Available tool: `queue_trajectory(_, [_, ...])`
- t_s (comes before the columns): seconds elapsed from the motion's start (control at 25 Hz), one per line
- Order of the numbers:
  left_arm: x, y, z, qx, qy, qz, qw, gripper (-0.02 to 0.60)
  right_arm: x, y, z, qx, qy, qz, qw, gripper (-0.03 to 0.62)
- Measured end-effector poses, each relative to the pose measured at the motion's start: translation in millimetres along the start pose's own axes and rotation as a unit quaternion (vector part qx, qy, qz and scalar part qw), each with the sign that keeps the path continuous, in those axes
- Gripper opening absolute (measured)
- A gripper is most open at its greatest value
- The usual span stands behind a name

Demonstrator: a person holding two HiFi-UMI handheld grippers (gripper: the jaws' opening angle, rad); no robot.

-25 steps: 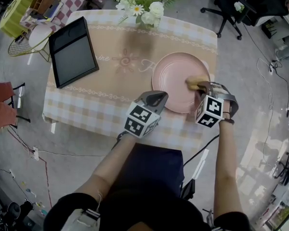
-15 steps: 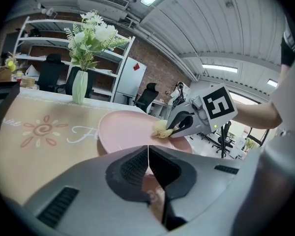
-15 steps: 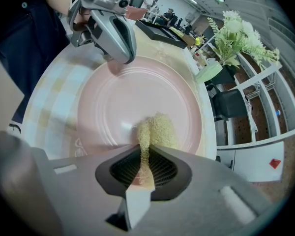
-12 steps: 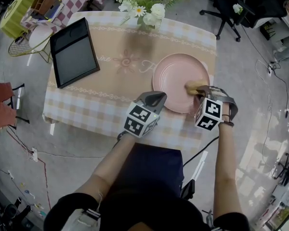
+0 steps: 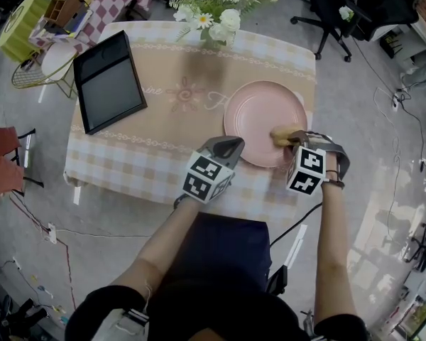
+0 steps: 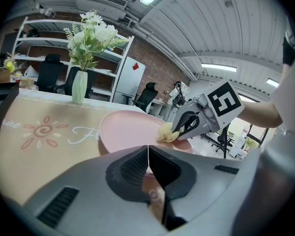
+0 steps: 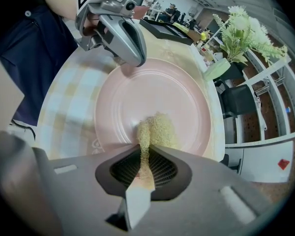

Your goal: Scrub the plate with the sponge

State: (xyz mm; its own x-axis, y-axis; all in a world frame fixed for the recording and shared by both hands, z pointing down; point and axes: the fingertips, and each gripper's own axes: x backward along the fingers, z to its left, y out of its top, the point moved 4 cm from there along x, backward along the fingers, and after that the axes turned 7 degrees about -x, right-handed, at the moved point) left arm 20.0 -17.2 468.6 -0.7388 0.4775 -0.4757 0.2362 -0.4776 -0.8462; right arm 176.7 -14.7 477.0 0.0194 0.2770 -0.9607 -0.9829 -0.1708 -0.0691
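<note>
At far left of the head view, a black tray [image 5: 108, 80] lies flat on the tabletop [image 5: 121, 165], which is covered by a pale checked cloth with a tan central band. Behind the middle of the tabletop, at its far edge, stands a vase of flowers [image 5: 216, 9] with white blooms.

Right of centre, at the near side, the left hand-held gripper [image 5: 227, 148] points toward the plate [image 5: 259, 109]. In the left gripper view its jaws are pressed together with nothing between them. Its tip lies at the plate's near-left rim, but contact with the rim cannot be told.

The plate is pink and round and sits flat on the right half of the tabletop, on the tan band. The sponge [image 5: 282, 135], a yellow, coarse-textured piece, rests on the plate's inner surface near its right, near-side rim.

The right hand-held gripper [image 5: 298, 142] is clenched on the sponge. In the right gripper view the jaws pinch a thin fold of it, and the rest spreads out on the plate just beyond the tips. The person's right forearm runs back from this hand-held gripper toward the lower edge of the head view.

At upper right, on the floor well apart from the tabletop, stands a black office chair [image 5: 334, 6].
</note>
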Motion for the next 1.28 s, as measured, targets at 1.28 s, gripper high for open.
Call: queue_trajectory(1.28, [54.8, 59.1, 10.4, -0.014, -0.011, -0.031, 0.9994, 0.012, 125.9, 17.6, -6.7, -0.311, 0.03, -0.303, 0.9, 0.046])
